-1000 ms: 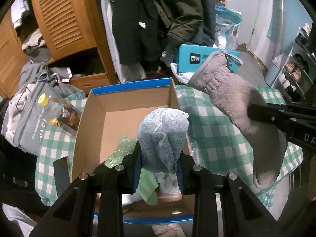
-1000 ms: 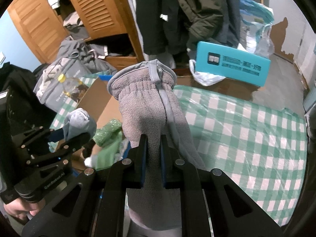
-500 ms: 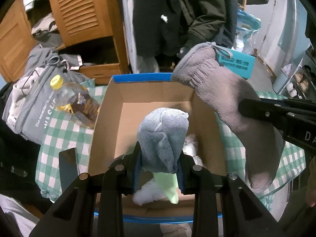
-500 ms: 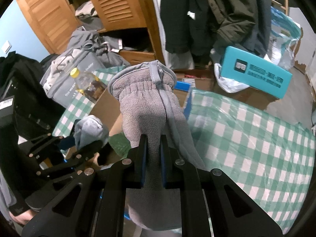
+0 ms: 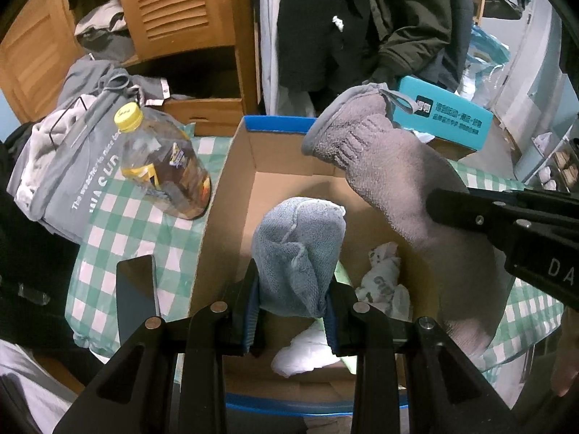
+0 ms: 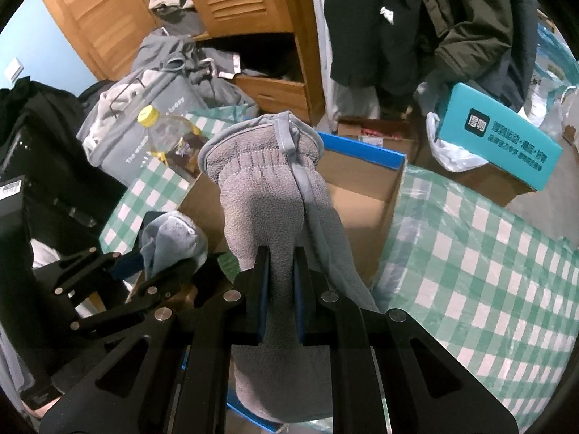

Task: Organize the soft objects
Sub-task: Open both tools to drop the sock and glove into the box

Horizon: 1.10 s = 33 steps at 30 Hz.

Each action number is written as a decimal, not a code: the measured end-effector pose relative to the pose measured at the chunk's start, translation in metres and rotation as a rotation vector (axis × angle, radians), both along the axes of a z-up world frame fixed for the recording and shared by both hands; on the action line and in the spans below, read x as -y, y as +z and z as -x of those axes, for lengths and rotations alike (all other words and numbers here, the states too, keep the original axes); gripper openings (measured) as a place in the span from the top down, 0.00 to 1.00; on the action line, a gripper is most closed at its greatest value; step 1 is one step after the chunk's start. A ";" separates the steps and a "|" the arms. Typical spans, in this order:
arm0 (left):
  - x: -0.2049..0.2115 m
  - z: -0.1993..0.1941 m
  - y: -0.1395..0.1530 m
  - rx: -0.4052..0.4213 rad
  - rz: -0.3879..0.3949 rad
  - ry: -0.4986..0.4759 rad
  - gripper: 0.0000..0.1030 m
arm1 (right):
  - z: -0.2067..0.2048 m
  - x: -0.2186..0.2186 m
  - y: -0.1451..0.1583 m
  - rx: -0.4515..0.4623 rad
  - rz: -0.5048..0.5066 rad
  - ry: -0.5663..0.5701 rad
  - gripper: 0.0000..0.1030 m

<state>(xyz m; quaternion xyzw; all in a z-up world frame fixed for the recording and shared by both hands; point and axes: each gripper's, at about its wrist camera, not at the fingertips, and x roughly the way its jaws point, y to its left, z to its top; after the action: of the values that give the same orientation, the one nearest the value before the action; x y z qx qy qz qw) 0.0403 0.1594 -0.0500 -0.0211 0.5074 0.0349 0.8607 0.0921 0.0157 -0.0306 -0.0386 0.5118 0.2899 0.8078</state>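
My left gripper (image 5: 293, 300) is shut on a bunched blue-grey sock (image 5: 298, 253) and holds it above the open cardboard box (image 5: 289, 166) with a blue rim. My right gripper (image 6: 281, 289) is shut on a long fuzzy grey sock (image 6: 267, 209) with a hanging loop, held over the box's right side; that sock also shows in the left wrist view (image 5: 398, 188). The left gripper and its sock show in the right wrist view (image 6: 170, 246). White and green soft items (image 5: 383, 282) lie inside the box.
The box sits on a green-checked tablecloth (image 6: 488, 271). A yellow-capped bottle (image 5: 163, 166) lies left of the box beside a grey bag (image 5: 72, 166). A dark phone (image 5: 137, 296) lies at the cloth's left front. A teal box (image 5: 445, 119) and a wooden wardrobe (image 5: 173, 11) stand behind.
Both grippers have shifted left and forward over the box, socks still held. The bottle and the white items in the box have come into fuller view.
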 end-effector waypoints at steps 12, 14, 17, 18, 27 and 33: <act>-0.005 0.001 0.003 -0.010 -0.024 0.027 0.47 | -0.004 -0.006 -0.001 0.005 -0.014 -0.001 0.70; -0.005 0.003 0.007 -0.001 -0.032 0.026 0.42 | -0.004 -0.002 0.003 0.013 -0.021 -0.011 0.67; -0.004 0.005 0.014 0.014 -0.034 0.023 0.37 | -0.004 0.007 0.008 0.021 -0.021 -0.028 0.65; -0.003 0.006 0.016 0.017 -0.035 0.022 0.35 | -0.003 0.010 0.010 0.024 -0.019 -0.035 0.63; 0.013 0.016 0.039 0.062 -0.046 -0.015 0.21 | 0.009 0.040 0.033 0.072 0.003 -0.096 0.41; 0.024 0.022 0.051 0.088 -0.063 -0.035 0.16 | 0.018 0.058 0.048 0.107 0.004 -0.130 0.32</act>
<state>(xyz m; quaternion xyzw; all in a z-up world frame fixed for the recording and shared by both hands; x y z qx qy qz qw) 0.0182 0.1356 0.0014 0.0135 0.4681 0.0348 0.8829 0.0741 -0.0420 0.0172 -0.0222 0.4701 0.2333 0.8509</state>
